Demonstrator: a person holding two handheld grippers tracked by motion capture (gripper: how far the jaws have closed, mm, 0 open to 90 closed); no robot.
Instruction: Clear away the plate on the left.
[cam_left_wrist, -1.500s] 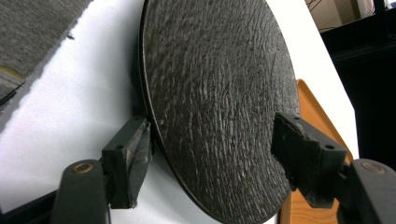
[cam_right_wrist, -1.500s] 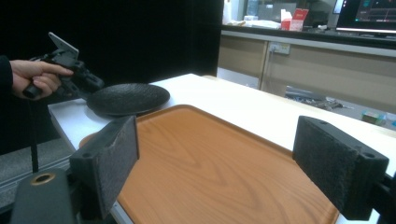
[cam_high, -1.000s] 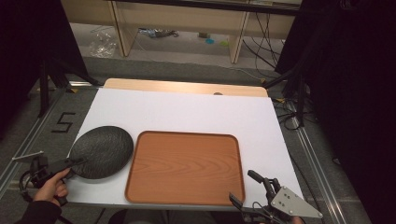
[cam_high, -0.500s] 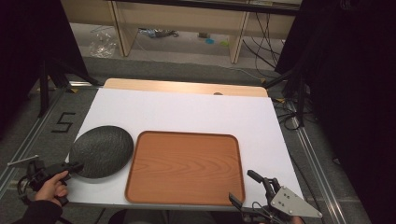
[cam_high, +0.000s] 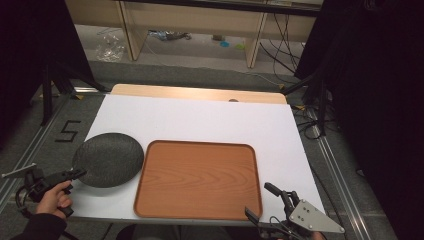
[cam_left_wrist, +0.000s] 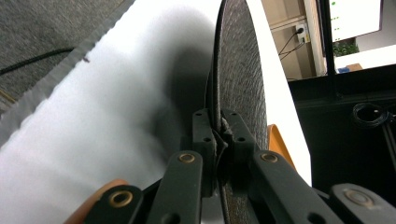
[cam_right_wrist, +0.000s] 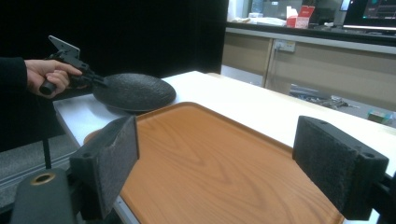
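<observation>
Dark speckled round stoneware plate (cam_high: 108, 159) sat pinched at its near rim by your left gripper (cam_high: 75, 174), presumably for dragging, while your right gripper (cam_high: 270, 202) waited wide open beside the rectangular wooden tray (cam_high: 199, 178).

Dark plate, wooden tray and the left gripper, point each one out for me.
dark plate (cam_high: 108, 159): high view, centre of its top.
wooden tray (cam_high: 200, 178): high view, bare middle.
left gripper (cam_left_wrist: 217, 135): left gripper view, between fingertips.

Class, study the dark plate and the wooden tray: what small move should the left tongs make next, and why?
Probably lift the dark plate slightly and carry it toward the wooden tray. The left tongs are shut on the plate's near rim, the plate sits on the white table just left of the tray, and the tray is bare. The right tongs are open, off to the side.
</observation>
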